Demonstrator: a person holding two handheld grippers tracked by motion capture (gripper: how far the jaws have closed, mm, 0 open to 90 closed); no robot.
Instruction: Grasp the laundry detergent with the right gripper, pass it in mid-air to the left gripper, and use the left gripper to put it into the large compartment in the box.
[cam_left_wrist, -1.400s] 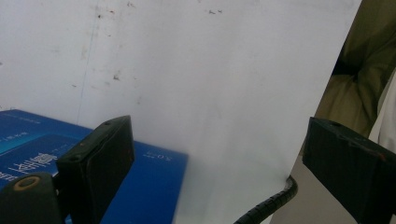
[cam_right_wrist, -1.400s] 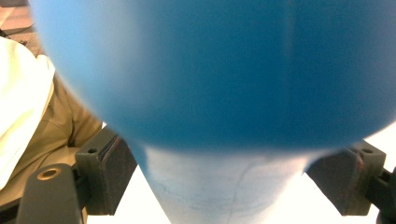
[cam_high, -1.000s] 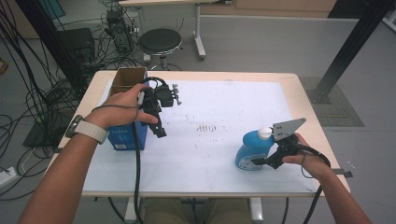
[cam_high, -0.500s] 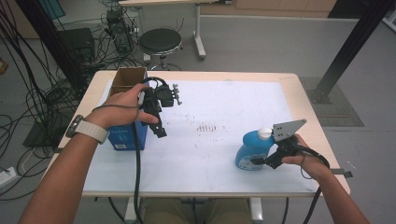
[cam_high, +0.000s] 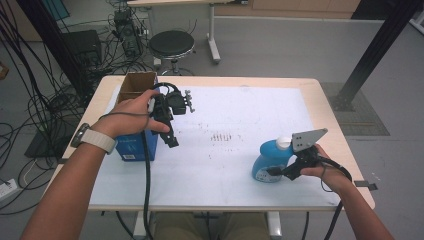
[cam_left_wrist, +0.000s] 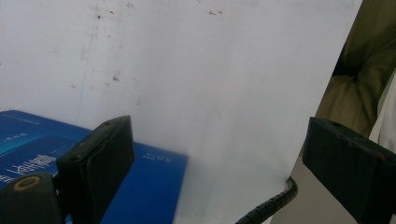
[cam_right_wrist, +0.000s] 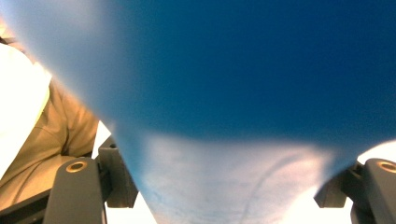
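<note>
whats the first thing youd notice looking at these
The blue bottle near the table's front right, with the right gripper closed around it; in the right gripper view its blue body sits between the jaws. Next, the left gripper held open above the white sheet, beside a blue box at the table's left, with an open cardboard box behind.

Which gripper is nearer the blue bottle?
Right. The right gripper has its jaws on either side of the blue bottle; the left gripper is across the table, open above the blue box.
</note>
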